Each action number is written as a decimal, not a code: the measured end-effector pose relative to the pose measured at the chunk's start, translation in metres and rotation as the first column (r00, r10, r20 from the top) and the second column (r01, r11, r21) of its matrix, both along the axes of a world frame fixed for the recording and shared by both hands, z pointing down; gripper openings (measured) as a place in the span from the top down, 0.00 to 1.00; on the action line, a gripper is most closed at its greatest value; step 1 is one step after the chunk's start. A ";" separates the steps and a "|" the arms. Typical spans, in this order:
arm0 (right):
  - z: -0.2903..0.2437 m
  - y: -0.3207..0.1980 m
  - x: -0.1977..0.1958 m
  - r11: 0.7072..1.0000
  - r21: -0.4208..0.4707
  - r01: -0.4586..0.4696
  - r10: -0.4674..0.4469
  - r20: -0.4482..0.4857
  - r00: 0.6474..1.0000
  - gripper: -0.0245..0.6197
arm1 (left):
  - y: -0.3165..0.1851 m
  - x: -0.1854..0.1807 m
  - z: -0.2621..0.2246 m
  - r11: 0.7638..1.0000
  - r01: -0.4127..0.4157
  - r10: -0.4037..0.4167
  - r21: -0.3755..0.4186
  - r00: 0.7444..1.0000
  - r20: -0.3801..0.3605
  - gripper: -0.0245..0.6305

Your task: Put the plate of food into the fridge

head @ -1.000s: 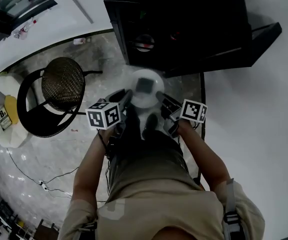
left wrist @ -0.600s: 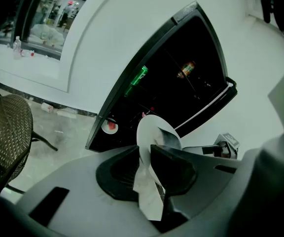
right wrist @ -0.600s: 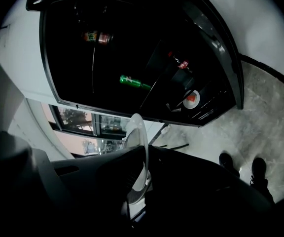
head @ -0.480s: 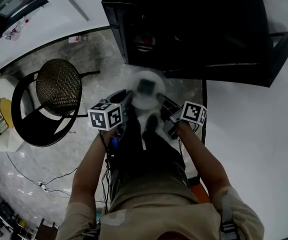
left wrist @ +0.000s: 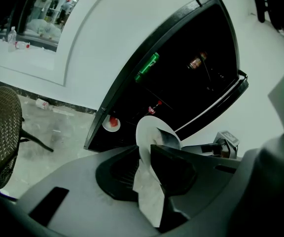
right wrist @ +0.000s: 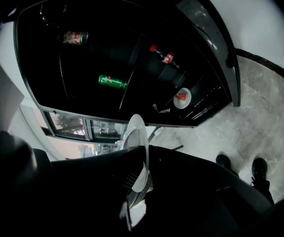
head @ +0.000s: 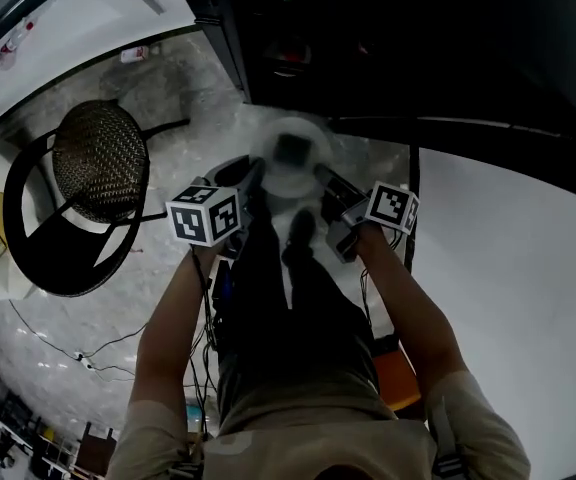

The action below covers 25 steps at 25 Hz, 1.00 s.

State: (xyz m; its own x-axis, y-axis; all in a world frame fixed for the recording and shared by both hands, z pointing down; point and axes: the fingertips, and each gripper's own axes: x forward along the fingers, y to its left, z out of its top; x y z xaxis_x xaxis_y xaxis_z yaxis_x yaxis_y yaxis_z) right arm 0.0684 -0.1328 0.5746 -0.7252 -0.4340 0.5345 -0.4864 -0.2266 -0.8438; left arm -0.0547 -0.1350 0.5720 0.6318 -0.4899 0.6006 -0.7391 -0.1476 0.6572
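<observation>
A white plate [head: 290,158] with a dark piece of food on it is held level in front of the open black fridge [head: 408,38]. My left gripper [head: 253,176] is shut on the plate's left rim and my right gripper [head: 326,180] on its right rim. In the left gripper view the plate [left wrist: 148,131] stands edge-on, pinched between the jaws of the left gripper [left wrist: 144,154]. In the right gripper view the rim of the plate [right wrist: 137,132] is likewise clamped by the right gripper [right wrist: 144,157]. The fridge's inside is dark.
The fridge shelves hold a green bottle [right wrist: 113,82], a cola bottle [right wrist: 162,55], a can [right wrist: 74,36] and a small plate with red food [right wrist: 182,98]. A wicker chair [head: 98,158] stands on the marble floor to the left. Cables [head: 88,353] lie behind me.
Both grippers have carried the plate forward, and the open fridge now fills more of the top of the head view. The grip on the plate is unchanged.
</observation>
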 end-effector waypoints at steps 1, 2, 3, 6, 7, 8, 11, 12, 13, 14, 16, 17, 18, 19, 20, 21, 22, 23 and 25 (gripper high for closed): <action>0.002 0.000 0.000 1.000 0.005 0.000 0.000 0.006 1.000 0.92 | -0.001 0.000 0.003 1.000 -0.005 0.005 0.003 1.000 -0.001 0.85; 0.004 -0.001 -0.001 1.000 0.012 0.000 -0.001 0.014 1.000 0.92 | -0.001 0.001 0.006 1.000 -0.011 0.011 0.004 1.000 -0.001 0.85; 0.008 -0.001 -0.001 1.000 0.013 0.000 0.000 0.018 1.000 0.92 | -0.001 0.002 0.010 1.000 -0.015 0.015 0.004 1.000 -0.002 0.85; 0.017 -0.001 0.000 1.000 -0.001 -0.010 0.010 0.015 1.000 0.92 | -0.003 0.002 0.020 1.000 -0.017 0.017 -0.002 1.000 -0.013 0.85; 0.020 -0.001 0.000 1.000 -0.006 -0.014 0.014 0.011 1.000 0.92 | -0.004 0.002 0.023 1.000 -0.015 0.015 -0.003 1.000 -0.020 0.85; 0.021 -0.002 0.000 1.000 -0.007 -0.019 0.019 0.009 1.000 0.92 | -0.006 0.001 0.024 1.000 -0.015 0.015 -0.002 0.999 -0.028 0.85; 0.027 -0.008 -0.001 0.999 -0.011 -0.042 0.042 0.009 0.999 0.92 | -0.015 0.001 0.031 1.000 -0.030 0.030 0.007 0.999 -0.039 0.85; 0.031 -0.009 0.000 0.999 -0.019 -0.051 0.051 0.001 0.999 0.92 | -0.019 0.001 0.033 0.999 -0.036 0.037 0.012 0.999 -0.038 0.85; 0.033 -0.012 0.001 0.998 -0.018 -0.057 0.057 0.001 0.998 0.92 | -0.022 0.001 0.036 0.999 -0.042 0.042 0.015 0.998 -0.037 0.85; 0.036 -0.016 0.000 0.998 -0.007 -0.059 0.059 0.009 0.998 0.92 | -0.026 0.002 0.039 0.999 -0.046 0.046 0.017 0.998 -0.038 0.85; 0.041 -0.021 0.002 0.998 0.006 -0.061 0.061 0.010 0.998 0.92 | -0.032 0.004 0.046 0.998 -0.054 0.055 0.015 0.998 -0.044 0.85; 0.044 -0.023 0.003 0.998 0.008 -0.064 0.064 0.005 0.998 0.92 | -0.034 0.005 0.049 0.998 -0.061 0.061 0.017 0.997 -0.045 0.85; 0.047 -0.026 0.004 0.998 0.013 -0.067 0.067 0.008 0.998 0.92 | -0.037 0.006 0.052 0.997 -0.068 0.069 0.021 0.997 -0.043 0.85; 0.049 -0.029 0.003 0.997 0.018 -0.070 0.070 0.013 0.997 0.92 | -0.040 0.007 0.055 0.997 -0.074 0.075 0.025 0.996 -0.039 0.85; 0.052 -0.031 0.004 0.997 0.018 -0.074 0.074 0.012 0.997 0.92 | -0.043 0.007 0.058 0.997 -0.077 0.078 0.026 0.996 -0.037 0.85; 0.056 -0.033 0.005 0.997 0.018 -0.077 0.077 0.010 0.997 0.92 | -0.045 0.008 0.061 0.997 -0.077 0.078 0.025 0.996 -0.036 0.85; 0.059 -0.035 0.005 0.997 0.021 -0.079 0.078 0.012 0.997 0.92 | -0.047 0.008 0.064 0.997 -0.077 0.078 0.024 0.996 -0.035 0.85; 0.062 -0.037 0.006 0.997 0.023 -0.080 0.079 0.009 0.997 0.92 | -0.049 0.009 0.067 0.997 -0.079 0.079 0.024 0.996 -0.031 0.85; 0.069 -0.037 0.009 0.996 0.003 -0.085 0.085 -0.021 0.996 0.92 | -0.052 0.010 0.074 0.996 -0.086 0.086 0.024 0.996 -0.021 0.85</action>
